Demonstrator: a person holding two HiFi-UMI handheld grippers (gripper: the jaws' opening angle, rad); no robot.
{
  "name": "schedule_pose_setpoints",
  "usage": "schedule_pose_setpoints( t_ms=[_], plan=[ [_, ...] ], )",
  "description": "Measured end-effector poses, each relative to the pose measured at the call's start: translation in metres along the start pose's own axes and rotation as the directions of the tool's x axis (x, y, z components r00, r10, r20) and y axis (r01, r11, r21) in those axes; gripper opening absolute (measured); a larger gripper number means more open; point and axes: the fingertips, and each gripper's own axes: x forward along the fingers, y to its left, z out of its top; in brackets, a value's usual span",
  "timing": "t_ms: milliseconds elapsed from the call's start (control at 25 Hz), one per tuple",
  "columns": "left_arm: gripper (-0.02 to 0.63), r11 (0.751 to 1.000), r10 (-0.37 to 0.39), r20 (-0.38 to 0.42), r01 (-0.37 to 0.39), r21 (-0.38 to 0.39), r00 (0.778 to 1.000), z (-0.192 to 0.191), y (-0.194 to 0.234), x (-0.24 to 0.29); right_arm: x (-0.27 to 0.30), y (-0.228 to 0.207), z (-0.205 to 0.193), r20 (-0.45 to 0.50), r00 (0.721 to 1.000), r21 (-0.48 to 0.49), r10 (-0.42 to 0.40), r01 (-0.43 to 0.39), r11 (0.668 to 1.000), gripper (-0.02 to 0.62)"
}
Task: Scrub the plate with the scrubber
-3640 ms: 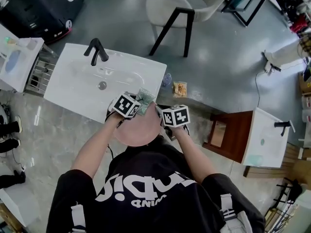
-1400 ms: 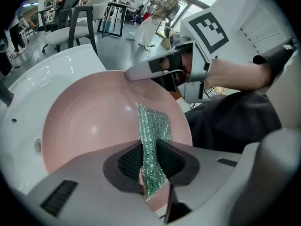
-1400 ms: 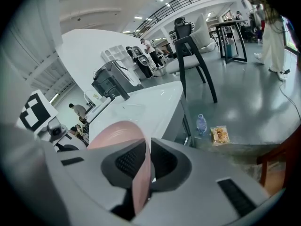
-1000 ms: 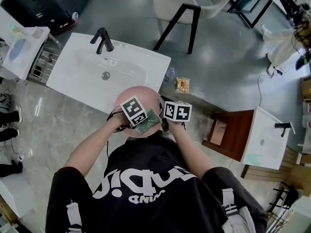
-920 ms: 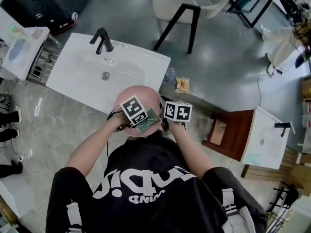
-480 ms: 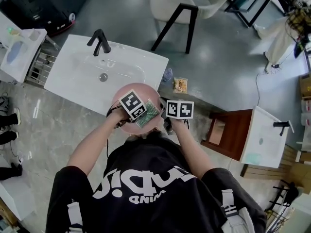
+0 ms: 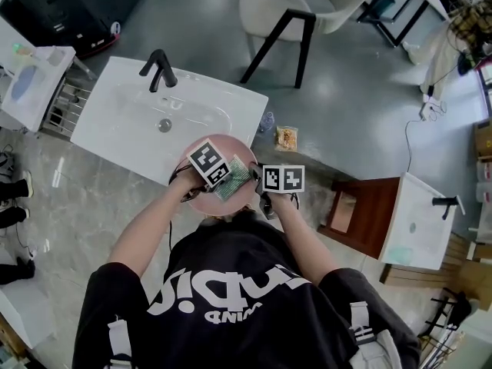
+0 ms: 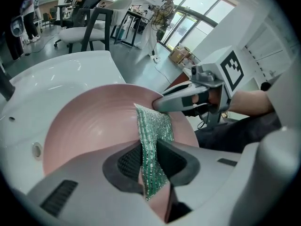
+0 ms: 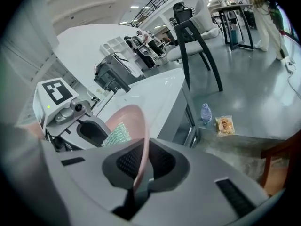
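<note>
A round pink plate [image 7: 201,197] hangs over the front edge of the white sink. My right gripper [image 7: 257,178] is at the plate's right rim. In the right gripper view its jaws [image 9: 140,166] have just been closing and now clamp the plate's rim [image 9: 142,134] edge-on. My left gripper [image 7: 224,177] is shut on a green glittery scrubber [image 7: 237,180], which lies flat on the plate's face. In the left gripper view the scrubber [image 8: 153,136] runs from between the jaws across the plate [image 8: 89,126] to the right gripper's fingertips [image 8: 174,101].
The white sink [image 7: 115,125] has a black tap [image 7: 157,68] and a drain. A pale chair [image 7: 296,10] stands behind it. A small bottle [image 7: 266,121] and a snack packet [image 7: 285,138] lie on the floor. A brown stool [image 7: 355,210] and a second basin [image 7: 421,220] stand to the right.
My left gripper has slid the scrubber a little across the plate toward the sink. The plate stays in the right gripper at about the same place.
</note>
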Motion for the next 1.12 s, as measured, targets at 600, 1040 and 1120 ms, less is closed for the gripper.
schedule_pose_setpoints(
  t_ms=[600,1040,1120],
  plan=[
    [0.098,0.987,0.113,0.052,-0.106,-0.118,0.992,0.007,0.059,-0.031,-0.001,-0.001,0.0,0.016,1.0,0.011,-0.01,0.01,1.0,0.029],
    [0.097,0.966,0.22,-0.033,-0.222,-0.13,0.975,-0.035,0.083,-0.062,-0.001,-0.002,0.0,0.038,0.999,0.024,-0.024,0.023,0.999,0.029],
    [0.097,0.967,0.215,-0.051,-0.22,-0.132,0.975,-0.047,0.08,-0.064,-0.001,-0.001,0.0,0.045,0.999,0.027,-0.026,0.025,0.999,0.029]
  ],
)
